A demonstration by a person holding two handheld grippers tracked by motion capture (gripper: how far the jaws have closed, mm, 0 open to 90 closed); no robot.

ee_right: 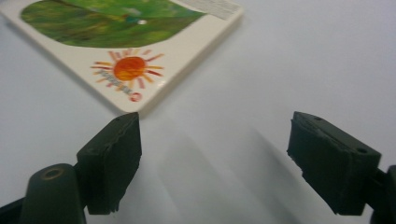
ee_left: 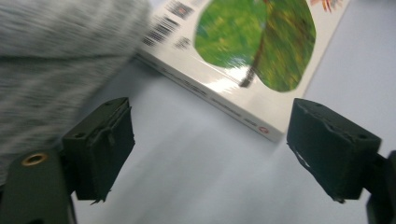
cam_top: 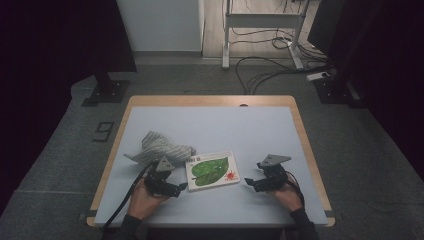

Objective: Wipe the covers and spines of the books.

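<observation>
A white board book (cam_top: 212, 170) with a green leaf and a small red sun on its cover lies flat on the pale blue table top. Its spine and barcode corner face my left gripper (cam_top: 181, 187), which stands open just left of the book (ee_left: 243, 51), jaws wide apart with nothing between them. My right gripper (cam_top: 248, 182) is open too, close to the book's sun corner (ee_right: 128, 70) and apart from it. A grey knitted cloth (cam_top: 159, 148) lies bunched behind the left gripper, beside the book's left end, cloth (ee_left: 51, 60).
The table (cam_top: 210, 101) has a wooden rim. Beyond its far edge stand a metal frame (cam_top: 262, 22) with loose cables (cam_top: 265, 70) on the floor and a black stand base (cam_top: 106, 91) at the left.
</observation>
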